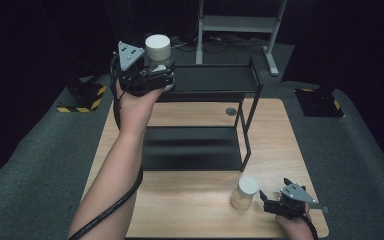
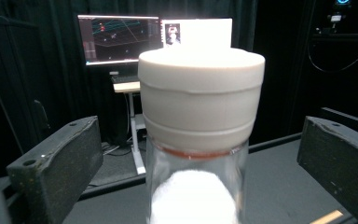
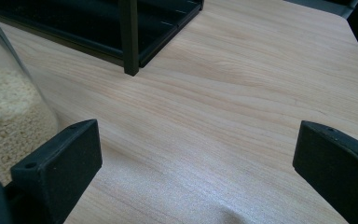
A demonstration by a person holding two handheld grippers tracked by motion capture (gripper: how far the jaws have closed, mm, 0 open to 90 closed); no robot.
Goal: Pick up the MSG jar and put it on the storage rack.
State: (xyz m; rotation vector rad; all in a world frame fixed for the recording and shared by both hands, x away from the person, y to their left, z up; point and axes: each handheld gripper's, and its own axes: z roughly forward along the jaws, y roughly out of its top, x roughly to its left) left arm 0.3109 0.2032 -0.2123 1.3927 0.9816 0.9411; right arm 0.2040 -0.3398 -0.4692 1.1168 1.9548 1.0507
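Over the shelf's top, left gripper (image 1: 156,75) gapes astride the jar (image 1: 158,50).

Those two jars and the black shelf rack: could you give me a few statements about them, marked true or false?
1. The left hand-held gripper has its jaws spread wide either side of a white-lidded jar, not pressing it. True.
2. That jar stands at the rack's top shelf. True.
3. The second jar lies tipped over. False: it stands upright on the wooden table.
4. The right hand-held gripper grips the second jar. False: it is open, with the jar beside it.
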